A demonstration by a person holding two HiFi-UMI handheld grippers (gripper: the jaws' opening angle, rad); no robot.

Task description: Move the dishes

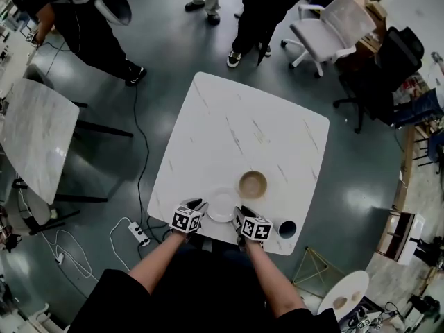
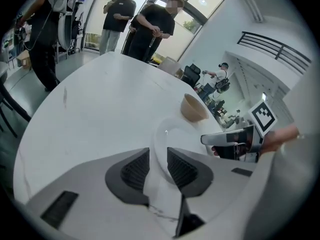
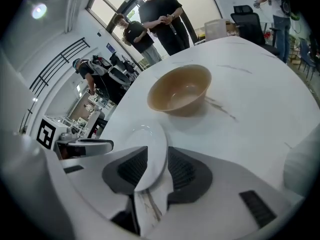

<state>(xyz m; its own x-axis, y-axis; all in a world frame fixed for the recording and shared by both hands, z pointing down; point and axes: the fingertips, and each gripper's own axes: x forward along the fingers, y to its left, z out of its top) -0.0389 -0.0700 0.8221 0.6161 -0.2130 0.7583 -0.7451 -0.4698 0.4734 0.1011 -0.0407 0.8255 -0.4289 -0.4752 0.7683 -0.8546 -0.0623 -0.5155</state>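
A small white plate (image 1: pixel 222 205) lies near the front edge of the white marble table (image 1: pixel 236 123). My left gripper (image 1: pixel 197 207) holds its left rim and my right gripper (image 1: pixel 239 216) its right rim. In the left gripper view the plate's rim (image 2: pixel 175 134) runs between the two pads, which are shut on it (image 2: pixel 158 156). The right gripper view shows the same: the plate (image 3: pixel 145 139) pinched between the pads (image 3: pixel 156 156). A tan bowl (image 1: pixel 252 184) (image 3: pixel 180 90) (image 2: pixel 192 108) stands upright just behind the plate, apart from it.
A dark cup (image 1: pixel 287 229) stands at the table's front right corner beside my right gripper. People (image 1: pixel 257 12) stand past the far edge. A white office chair (image 1: pixel 326 33) is at back right, another marble table (image 1: pixel 38 137) to the left, a power strip (image 1: pixel 137 233) on the floor.
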